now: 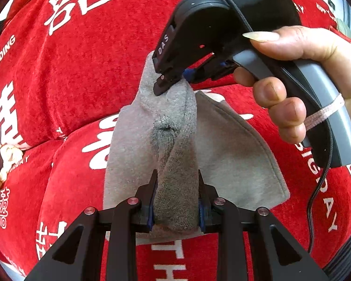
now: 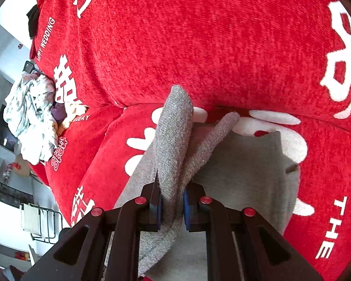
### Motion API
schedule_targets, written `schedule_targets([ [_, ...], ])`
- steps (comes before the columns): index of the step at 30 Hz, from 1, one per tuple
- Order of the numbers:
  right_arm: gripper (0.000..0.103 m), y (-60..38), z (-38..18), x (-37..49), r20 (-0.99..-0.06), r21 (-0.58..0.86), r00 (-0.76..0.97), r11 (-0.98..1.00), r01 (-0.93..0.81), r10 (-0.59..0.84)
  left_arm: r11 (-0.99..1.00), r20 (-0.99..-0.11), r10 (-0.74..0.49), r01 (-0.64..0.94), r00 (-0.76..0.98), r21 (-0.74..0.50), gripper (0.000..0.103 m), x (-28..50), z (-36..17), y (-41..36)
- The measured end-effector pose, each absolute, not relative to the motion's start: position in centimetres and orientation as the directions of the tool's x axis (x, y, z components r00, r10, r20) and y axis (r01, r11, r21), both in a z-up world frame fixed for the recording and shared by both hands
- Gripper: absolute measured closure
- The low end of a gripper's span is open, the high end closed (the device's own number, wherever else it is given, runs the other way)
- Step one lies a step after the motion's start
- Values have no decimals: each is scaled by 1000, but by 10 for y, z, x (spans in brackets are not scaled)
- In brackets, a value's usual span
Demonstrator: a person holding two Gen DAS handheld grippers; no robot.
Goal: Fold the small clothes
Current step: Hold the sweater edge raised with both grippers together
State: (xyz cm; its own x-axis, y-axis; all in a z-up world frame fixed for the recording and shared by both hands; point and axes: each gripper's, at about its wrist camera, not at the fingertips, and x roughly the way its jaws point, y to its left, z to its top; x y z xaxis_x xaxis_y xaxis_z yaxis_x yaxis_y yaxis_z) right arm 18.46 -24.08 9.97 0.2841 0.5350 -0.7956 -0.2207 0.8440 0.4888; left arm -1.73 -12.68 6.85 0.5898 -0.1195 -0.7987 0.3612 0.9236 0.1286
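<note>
Sock [image 1: 175,154] pinched between both grippers, seemingly lifted.

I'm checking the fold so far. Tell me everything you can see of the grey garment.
The grey garment looks like soft fleecy knit, small, with a stitched hem. Part lies flat on the red sofa cover; a bunched ridge is lifted, pinched by the left gripper at one end and the right gripper at the other.

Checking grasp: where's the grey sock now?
Grey sock hangs mid-frame in both wrist views, pinched between the left gripper and right gripper, above the red sofa cover.
</note>
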Motion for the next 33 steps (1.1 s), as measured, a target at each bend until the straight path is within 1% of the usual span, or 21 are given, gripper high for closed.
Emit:
schedule_targets([
  [7,88,-275,92,179,-761,535,287,813,-229,582,911,-797,-119,384,592,149,75,-18,66,-152],
  [20,88,-328,66,170,-731,582,301,790,-194,613,867,-810,-120,458,573,195,75,-20,53,-210],
  [27,88,-339,38,169,-735,596,287,787,-160,615,847,-822,-82,474,563,240,75,-24,33,-229],
  [33,88,-344,26,168,-703,637,304,759,-135,643,834,-811,-51,471,582,286,75,-28,29,-233],
])
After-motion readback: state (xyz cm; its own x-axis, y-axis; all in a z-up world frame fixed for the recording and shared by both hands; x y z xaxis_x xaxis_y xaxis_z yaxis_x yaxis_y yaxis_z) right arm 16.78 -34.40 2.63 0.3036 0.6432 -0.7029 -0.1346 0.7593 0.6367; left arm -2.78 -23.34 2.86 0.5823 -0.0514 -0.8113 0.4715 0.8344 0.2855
